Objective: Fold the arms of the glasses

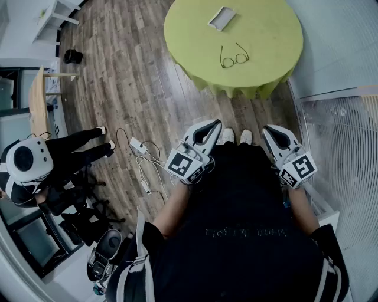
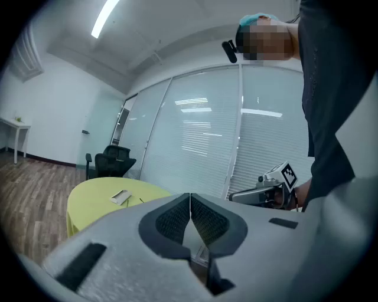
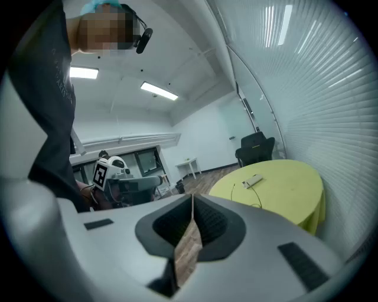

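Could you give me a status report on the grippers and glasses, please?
Left hand-held gripper and right hand-held gripper shut, empty, short of table. Glasses on table, arms unfolded. White case lies apart, not blocking.

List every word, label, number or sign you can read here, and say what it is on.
Nothing here reads clearly.
On the black shirt: one faint line of print, too blurred to read.
On the left gripper and right gripper: square black-and-white markers only, no letters or digits.
On the white case: no print visible.
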The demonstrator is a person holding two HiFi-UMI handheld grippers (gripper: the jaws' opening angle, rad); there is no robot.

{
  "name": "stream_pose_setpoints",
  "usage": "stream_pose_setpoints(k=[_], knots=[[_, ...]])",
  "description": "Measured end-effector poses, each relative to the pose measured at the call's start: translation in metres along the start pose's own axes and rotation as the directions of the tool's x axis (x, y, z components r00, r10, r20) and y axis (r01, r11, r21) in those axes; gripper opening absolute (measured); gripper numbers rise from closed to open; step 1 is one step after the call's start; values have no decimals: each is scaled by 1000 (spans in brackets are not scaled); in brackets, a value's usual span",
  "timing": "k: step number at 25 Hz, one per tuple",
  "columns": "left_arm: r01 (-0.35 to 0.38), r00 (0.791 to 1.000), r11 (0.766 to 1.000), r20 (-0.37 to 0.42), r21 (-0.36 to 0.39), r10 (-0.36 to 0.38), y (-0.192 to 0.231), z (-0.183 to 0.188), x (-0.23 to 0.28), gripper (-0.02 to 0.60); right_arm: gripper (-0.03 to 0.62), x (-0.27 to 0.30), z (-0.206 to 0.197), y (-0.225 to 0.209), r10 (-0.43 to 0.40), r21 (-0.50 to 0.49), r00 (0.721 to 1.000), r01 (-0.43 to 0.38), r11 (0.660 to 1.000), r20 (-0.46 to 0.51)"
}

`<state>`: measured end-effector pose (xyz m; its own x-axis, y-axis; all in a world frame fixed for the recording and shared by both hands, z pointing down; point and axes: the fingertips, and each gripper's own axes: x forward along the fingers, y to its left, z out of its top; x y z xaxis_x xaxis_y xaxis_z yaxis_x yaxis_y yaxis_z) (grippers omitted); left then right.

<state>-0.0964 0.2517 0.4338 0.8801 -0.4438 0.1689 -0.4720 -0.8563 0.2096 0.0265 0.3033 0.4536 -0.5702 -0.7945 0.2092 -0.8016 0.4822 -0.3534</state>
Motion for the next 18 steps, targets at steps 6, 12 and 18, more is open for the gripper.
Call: stream_pose_setpoints(k=[6, 12, 18], knots=[[-19, 1000, 1000, -4, -6, 19, -14, 0, 6, 20, 31, -11, 3, 0, 42, -21, 999, -41, 999, 0], [-72, 997, 997, 24, 1, 72, -19, 12, 3, 20, 31, -18, 8, -8, 67, 5, 997, -67, 998, 33], [-106, 994, 994, 28, 31, 105, -17, 16, -2, 20, 31, -17, 12, -5, 103, -42, 994, -101, 994, 33]])
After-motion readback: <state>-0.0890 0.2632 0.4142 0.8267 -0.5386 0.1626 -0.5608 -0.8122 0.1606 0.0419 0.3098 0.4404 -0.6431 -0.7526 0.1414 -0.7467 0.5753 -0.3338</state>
